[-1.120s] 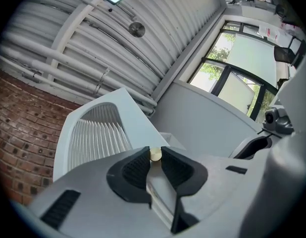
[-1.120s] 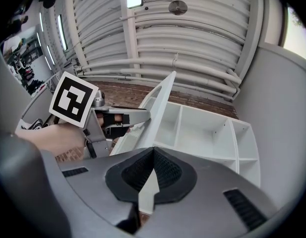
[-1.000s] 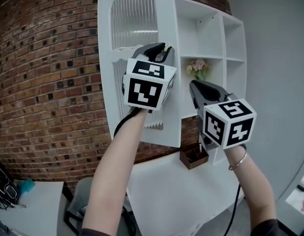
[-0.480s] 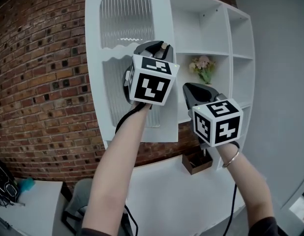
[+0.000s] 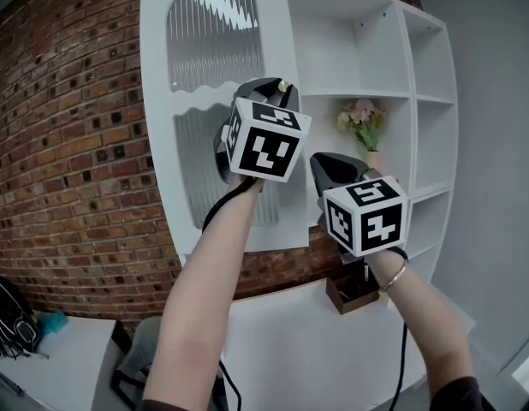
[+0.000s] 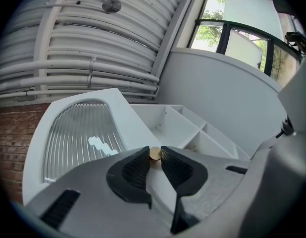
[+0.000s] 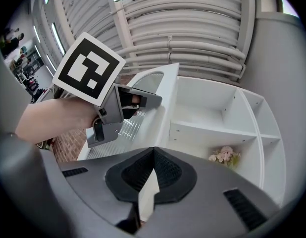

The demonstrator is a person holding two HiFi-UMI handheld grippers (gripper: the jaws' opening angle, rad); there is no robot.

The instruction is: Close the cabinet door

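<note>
Our left gripper (image 6: pixel 155 157) pinches the brass knob (image 6: pixel 155 153) at the right edge of the door (image 5: pixel 157 169). The door stands upright, just left of the open shelves of the cabinet (image 5: pixel 350 50), and looks a short swing from shut. We judge the push runs away from us. Our right gripper (image 7: pixel 153 158), jaws pressed together and empty, hangs lower, right of that edge, before the shelves.
</note>
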